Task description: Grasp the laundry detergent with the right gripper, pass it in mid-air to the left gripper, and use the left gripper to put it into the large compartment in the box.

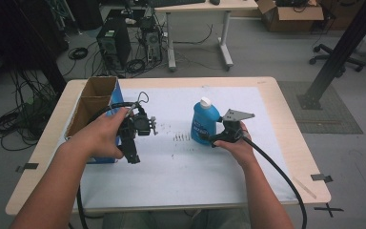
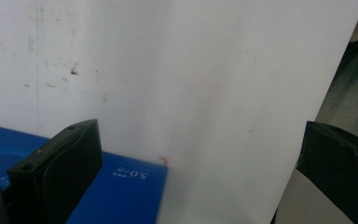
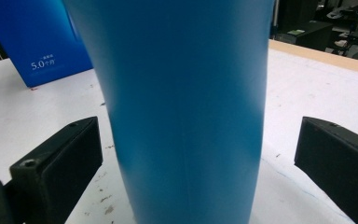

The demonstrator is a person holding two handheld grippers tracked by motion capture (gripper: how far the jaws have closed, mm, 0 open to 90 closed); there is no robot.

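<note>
A blue bottle with a white cap stands upright on the white mat, right of centre. My right gripper is at the bottle's base, jaws spread wide. In the right gripper view the bottle stands between the two jaws with a gap on each side. My left gripper points down at the mat beside an open blue-sided carton. Its jaws are apart in the left gripper view, with bare mat between them and the carton's blue side at lower left.
The carton stands at the table's left edge, its cardboard inside showing. Dark smudges mark the mat between the grippers. Beyond the table are computer towers with cables, a desk, and a black slanted post.
</note>
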